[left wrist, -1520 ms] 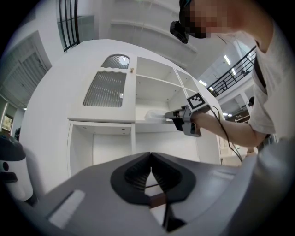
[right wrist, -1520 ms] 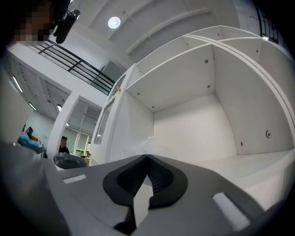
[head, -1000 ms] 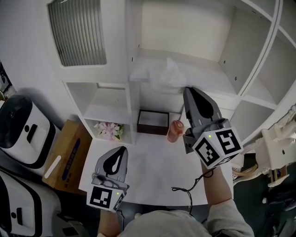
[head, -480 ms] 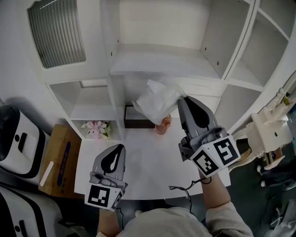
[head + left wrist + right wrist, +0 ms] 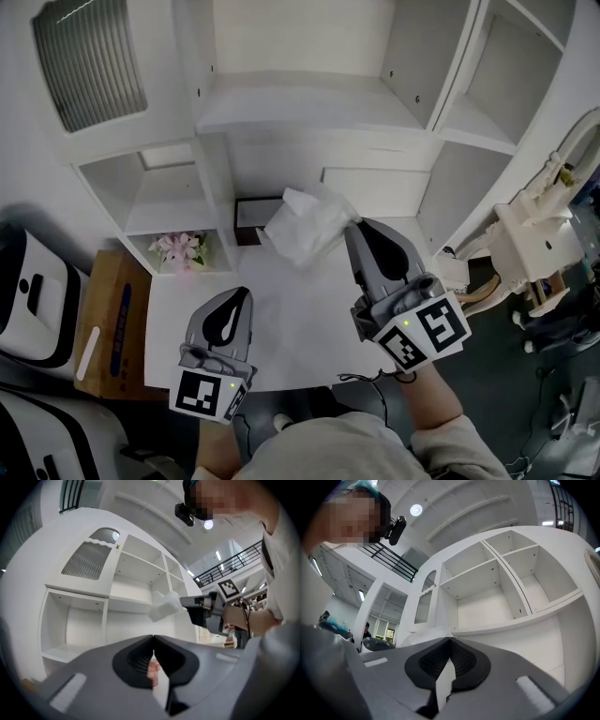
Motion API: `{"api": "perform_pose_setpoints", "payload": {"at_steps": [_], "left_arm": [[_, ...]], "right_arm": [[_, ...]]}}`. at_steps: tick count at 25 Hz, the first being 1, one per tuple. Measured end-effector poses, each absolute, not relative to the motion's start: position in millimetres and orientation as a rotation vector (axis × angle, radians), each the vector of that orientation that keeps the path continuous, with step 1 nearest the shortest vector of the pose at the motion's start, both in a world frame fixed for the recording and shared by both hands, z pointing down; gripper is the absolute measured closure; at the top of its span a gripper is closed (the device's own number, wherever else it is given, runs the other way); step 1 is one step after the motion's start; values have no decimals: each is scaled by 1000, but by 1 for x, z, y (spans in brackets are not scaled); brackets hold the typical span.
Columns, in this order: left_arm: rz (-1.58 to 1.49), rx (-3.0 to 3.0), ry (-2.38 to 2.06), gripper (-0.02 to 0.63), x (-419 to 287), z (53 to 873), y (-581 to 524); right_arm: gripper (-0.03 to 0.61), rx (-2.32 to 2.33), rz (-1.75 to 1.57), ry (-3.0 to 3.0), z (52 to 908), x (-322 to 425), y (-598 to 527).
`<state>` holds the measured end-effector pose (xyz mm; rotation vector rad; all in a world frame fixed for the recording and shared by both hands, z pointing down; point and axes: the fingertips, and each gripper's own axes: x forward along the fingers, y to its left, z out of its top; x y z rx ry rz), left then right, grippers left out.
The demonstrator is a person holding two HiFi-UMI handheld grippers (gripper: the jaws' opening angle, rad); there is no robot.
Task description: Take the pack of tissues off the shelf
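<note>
The pack of tissues (image 5: 305,225), white and crinkled in clear wrap, hangs in the air in front of the white shelf unit (image 5: 300,117), above the back of the white table (image 5: 281,328). My right gripper (image 5: 354,223) is shut on its right end. In the left gripper view the pack (image 5: 165,605) juts left from the right gripper (image 5: 187,603). In the right gripper view part of it (image 5: 423,634) bulges just left of the closed right gripper (image 5: 450,639). My left gripper (image 5: 242,292) hovers lower left over the table, shut, with nothing in it; its tips meet in the left gripper view (image 5: 153,637).
A dark open box (image 5: 248,211) sits in the low shelf bay behind the pack, with pink flowers (image 5: 178,248) to its left. A cardboard box (image 5: 108,323) and a white appliance (image 5: 28,291) stand on the floor at the left. A cream-coloured machine (image 5: 534,248) stands at the right.
The right gripper has drawn the pack off the shelf board and carried it down and towards me, in front of the lower bay. The left gripper has shifted only slightly.
</note>
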<state>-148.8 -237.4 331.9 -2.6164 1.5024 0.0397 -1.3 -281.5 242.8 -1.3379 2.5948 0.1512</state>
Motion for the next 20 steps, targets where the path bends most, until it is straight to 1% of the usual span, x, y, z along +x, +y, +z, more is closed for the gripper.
{"api": "perform_pose_setpoints", "payload": {"at_steps": [12, 20], "left_arm": [[1, -2668, 1441, 612, -139, 346, -208], [-1, -2664, 1429, 612, -141, 343, -201]], "right_arm": [[580, -1434, -39, 2604, 319, 7, -235], [580, -1446, -18, 2585, 316, 7, -229]]}}
